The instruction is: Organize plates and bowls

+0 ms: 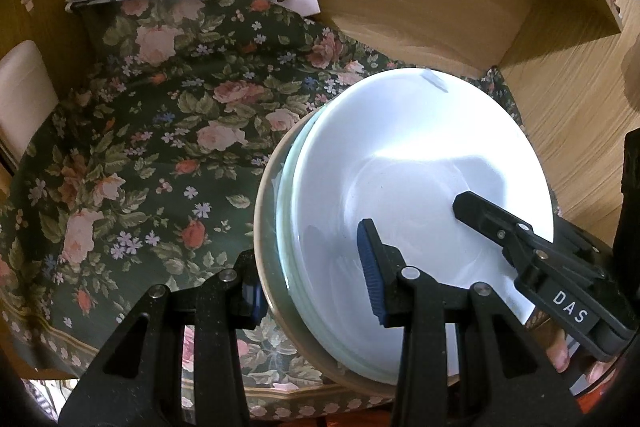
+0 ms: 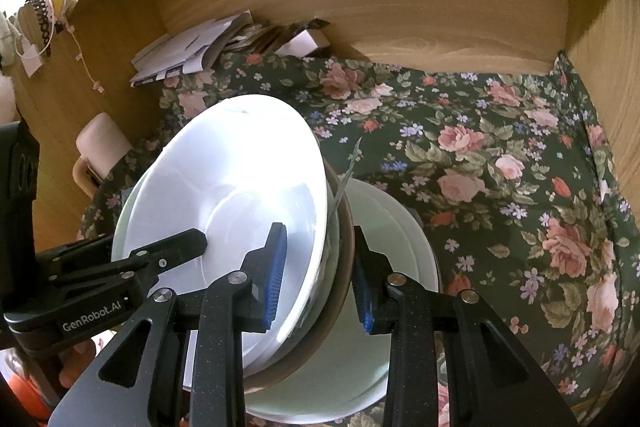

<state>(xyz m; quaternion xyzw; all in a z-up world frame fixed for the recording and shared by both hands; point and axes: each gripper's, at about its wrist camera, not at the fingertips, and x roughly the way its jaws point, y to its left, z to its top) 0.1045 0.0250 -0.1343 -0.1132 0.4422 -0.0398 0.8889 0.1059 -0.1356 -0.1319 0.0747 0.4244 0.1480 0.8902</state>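
Stack: white plates nested in a brown-rimmed dish, the plate stack [image 1: 400, 163] carried tilted above the floral cloth [image 1: 140, 147].
Left claw [image 1: 316, 287]: clenched on the stack's rim at 7 o'clock.
Right claw [image 2: 320, 279]: clamped on the opposite rim, sharing the weight.
White bowl [image 2: 400, 227]: beneath the stack, likely the landing spot.

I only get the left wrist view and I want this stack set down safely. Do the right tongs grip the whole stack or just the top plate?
Observer: The whole stack of plates. The right tongs have one pad on the white top plate and the other behind the brown bottom plate.
Operator: Is anything beneath the stack on that side?
Observer: Yes, a white bowl sits on the floral cloth, partly hidden behind the stack.
Operator: And further right?
Observer: The cloth runs on to the wooden side wall.
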